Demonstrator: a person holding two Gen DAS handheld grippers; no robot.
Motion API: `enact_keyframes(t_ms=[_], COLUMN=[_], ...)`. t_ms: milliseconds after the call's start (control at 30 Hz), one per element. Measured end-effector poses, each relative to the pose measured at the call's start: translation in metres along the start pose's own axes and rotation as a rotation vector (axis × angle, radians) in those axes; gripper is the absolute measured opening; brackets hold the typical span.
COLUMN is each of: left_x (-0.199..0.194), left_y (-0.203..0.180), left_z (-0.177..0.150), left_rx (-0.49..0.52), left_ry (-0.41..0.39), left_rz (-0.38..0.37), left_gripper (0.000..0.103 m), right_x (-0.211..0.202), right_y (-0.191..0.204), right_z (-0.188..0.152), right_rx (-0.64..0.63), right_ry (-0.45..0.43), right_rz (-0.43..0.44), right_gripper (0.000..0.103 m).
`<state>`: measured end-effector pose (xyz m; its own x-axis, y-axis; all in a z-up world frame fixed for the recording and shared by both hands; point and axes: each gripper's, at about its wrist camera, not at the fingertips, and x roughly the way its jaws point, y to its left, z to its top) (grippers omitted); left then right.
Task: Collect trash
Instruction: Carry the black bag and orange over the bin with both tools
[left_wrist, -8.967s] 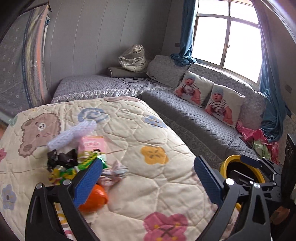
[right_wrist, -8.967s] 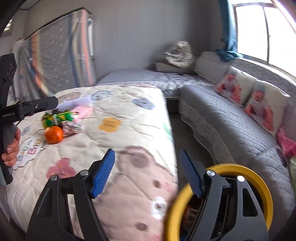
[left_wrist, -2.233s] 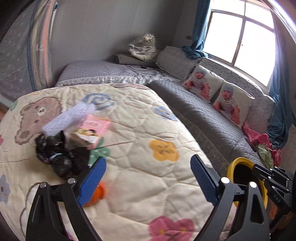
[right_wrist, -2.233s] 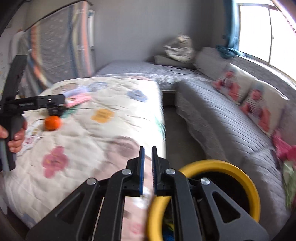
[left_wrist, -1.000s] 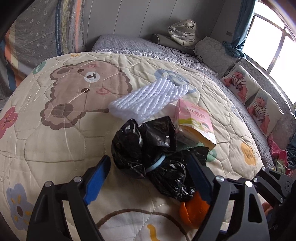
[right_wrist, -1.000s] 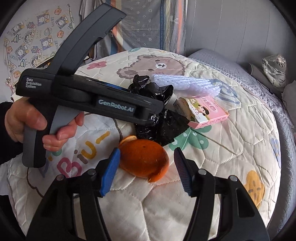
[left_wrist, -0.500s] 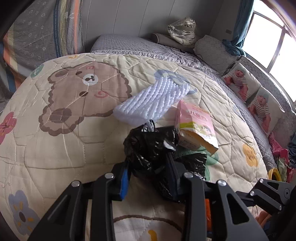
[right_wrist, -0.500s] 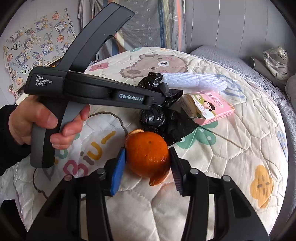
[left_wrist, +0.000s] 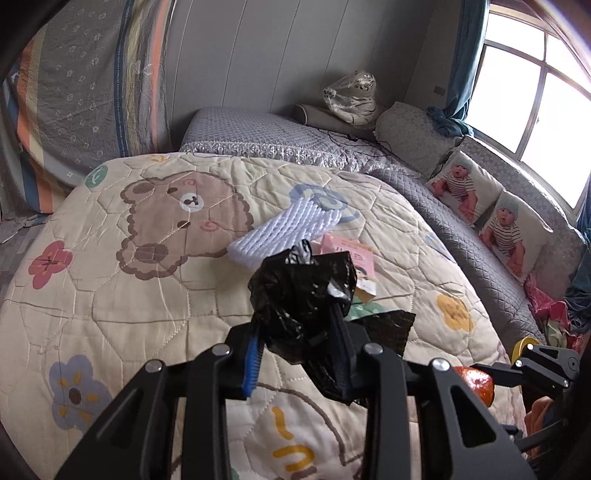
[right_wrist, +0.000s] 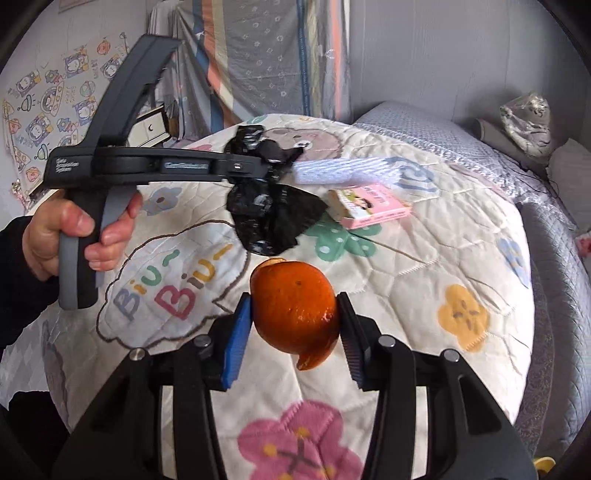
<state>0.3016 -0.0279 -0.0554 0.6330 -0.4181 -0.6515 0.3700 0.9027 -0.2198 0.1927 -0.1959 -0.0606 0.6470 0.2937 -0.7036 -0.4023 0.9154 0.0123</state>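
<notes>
Two loads are up at once: my left claw (left_wrist: 295, 354) pinches the black plastic bag (left_wrist: 301, 295), my right claw (right_wrist: 293, 336) pinches the orange peel (right_wrist: 295, 306), both just above the quilt (right_wrist: 424, 280). I judge the slick bag could slide free, or the curled peel crush and drop. The pink carton (right_wrist: 373, 206) and white foam net (right_wrist: 347, 170) lie farther off. The quilt reads "Biu~Biu~"; the carton print is illegible.
</notes>
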Motion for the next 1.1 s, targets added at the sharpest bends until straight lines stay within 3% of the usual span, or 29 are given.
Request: enact_keyframes(t_ms=[367, 633, 1100], left_x=[-0.052, -0.058, -0.049], left_y=[-0.086, -0.161, -0.298], left_z=[-0.006, -0.013, -0.044], left_rx=[0.1, 0.19, 0.406], left_ry=[-0.1, -0.089, -0.08], left_rz=[-0.052, -0.139, -0.287], left_gripper=[0.03, 0.03, 0.03], right_x=[-0.056, -0.099, -0.183], right_y=[-0.051, -0.088, -0.156], right_z=[-0.02, -0.049, -0.159], right_rx=[0.142, 0.23, 0.475], right_ry=[-0.114, -0.165, -0.187], right_rz=[-0.162, -0.272, -0.544], right_gripper=[0.043, 0.043, 0.044])
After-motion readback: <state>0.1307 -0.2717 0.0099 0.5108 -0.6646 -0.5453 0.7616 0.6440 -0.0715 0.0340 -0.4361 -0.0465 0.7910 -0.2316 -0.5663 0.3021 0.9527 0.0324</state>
